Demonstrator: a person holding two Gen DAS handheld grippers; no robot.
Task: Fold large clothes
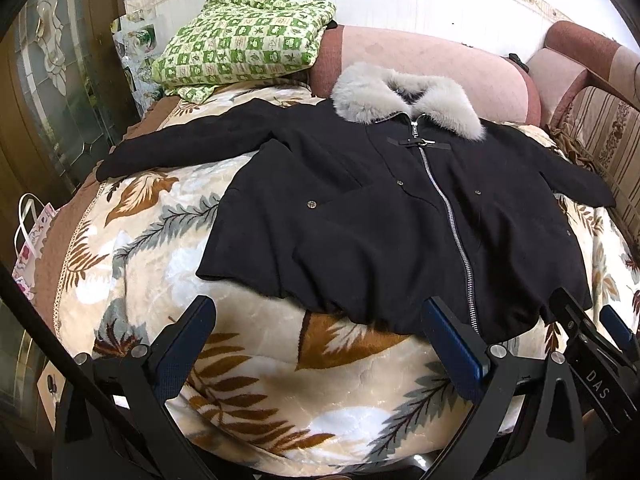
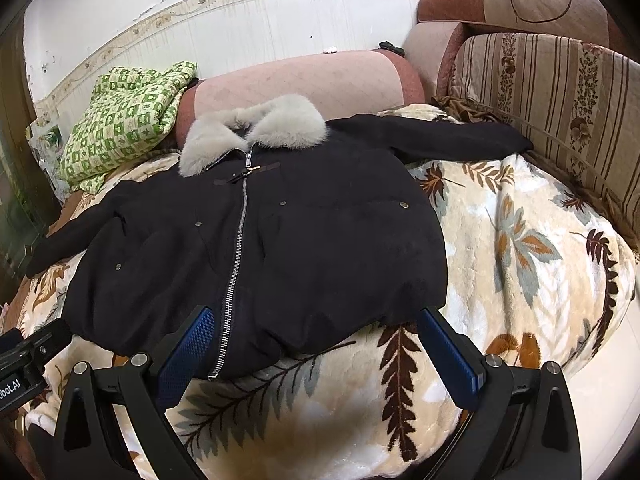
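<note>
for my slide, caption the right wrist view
Open right gripper above the hem of a zipped black coat spread on a leaf-print blanket.

Black coat, grey fur collar; cream leaf-print blanket; green-checked quilt.

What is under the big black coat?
The black coat lies spread flat on a leaf-patterned blanket, which shows all around it. Whatever sits beneath the coat's middle is covered and cannot be seen.

Coat on blanket, quilt behind-left.
</note>
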